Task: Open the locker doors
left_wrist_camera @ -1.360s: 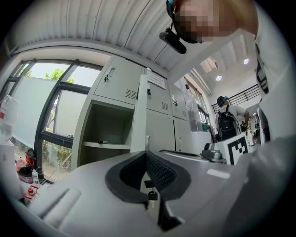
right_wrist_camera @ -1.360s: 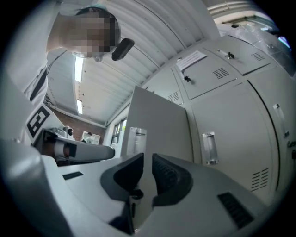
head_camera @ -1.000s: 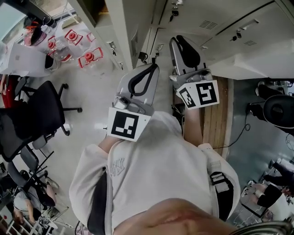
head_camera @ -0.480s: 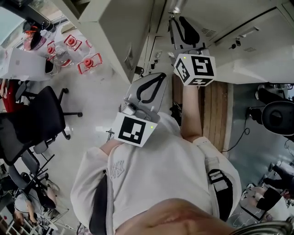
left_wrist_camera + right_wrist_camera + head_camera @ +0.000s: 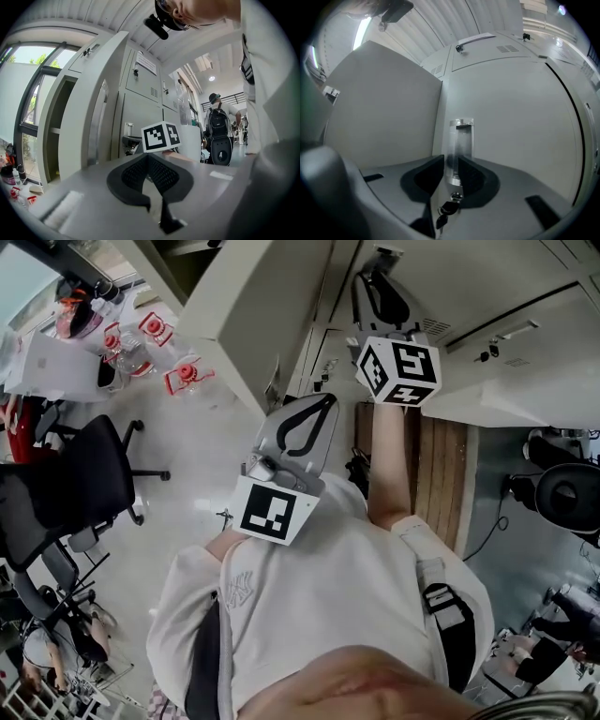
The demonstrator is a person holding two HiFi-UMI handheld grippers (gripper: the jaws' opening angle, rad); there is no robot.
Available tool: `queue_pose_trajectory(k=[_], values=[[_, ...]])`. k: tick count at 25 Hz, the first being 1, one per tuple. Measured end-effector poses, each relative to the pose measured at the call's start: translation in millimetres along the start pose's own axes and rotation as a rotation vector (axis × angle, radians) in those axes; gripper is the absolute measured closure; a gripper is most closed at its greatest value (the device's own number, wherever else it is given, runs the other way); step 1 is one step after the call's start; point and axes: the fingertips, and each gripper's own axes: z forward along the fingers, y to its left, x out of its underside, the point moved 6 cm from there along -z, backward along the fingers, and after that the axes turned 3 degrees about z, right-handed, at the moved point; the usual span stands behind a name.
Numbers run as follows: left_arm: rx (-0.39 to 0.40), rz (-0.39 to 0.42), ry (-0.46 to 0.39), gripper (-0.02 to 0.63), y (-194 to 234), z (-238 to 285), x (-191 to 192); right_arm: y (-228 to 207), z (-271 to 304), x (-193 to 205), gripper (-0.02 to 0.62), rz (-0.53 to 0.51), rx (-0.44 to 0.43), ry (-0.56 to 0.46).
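The open door stands at 11 o'clock in the head view. The left gripper is held back, jaws together and empty, probably to clear the swing. The right gripper reaches to 12 o'clock, jaws pinching the handle of the closed door, apparently to pull it. Only the right gripper view shows this grip and the key below.

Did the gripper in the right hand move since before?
Yes. The right gripper went forward, away from the wooden boards on the floor, up to the locker handle, now between its fingers.
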Motion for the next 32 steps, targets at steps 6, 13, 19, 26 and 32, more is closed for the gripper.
queue_pose_trajectory(k=[6,13,19,26,32], values=[[0.0,-0.009,-0.002,0.604,2,-3,-1,9,-3,2,0.531,0.013,-0.053,-0.015],[0.048,-0.023,-0.001,0.604,-8,-5,0,23,-51,-1,0.531,0.0,-0.131,-0.059],[0.128,-0.019,-0.009,0.604,-29,-1,1,21,-110,-5,0.525,-0.006,-0.241,-0.068],[0.168,-0.011,-0.014,0.604,-51,5,-1,-1,-170,-10,0.522,-0.057,-0.25,-0.073],[0.165,-0.005,-0.01,0.604,-58,2,0,-6,-195,-11,0.525,-0.111,-0.187,-0.046]])
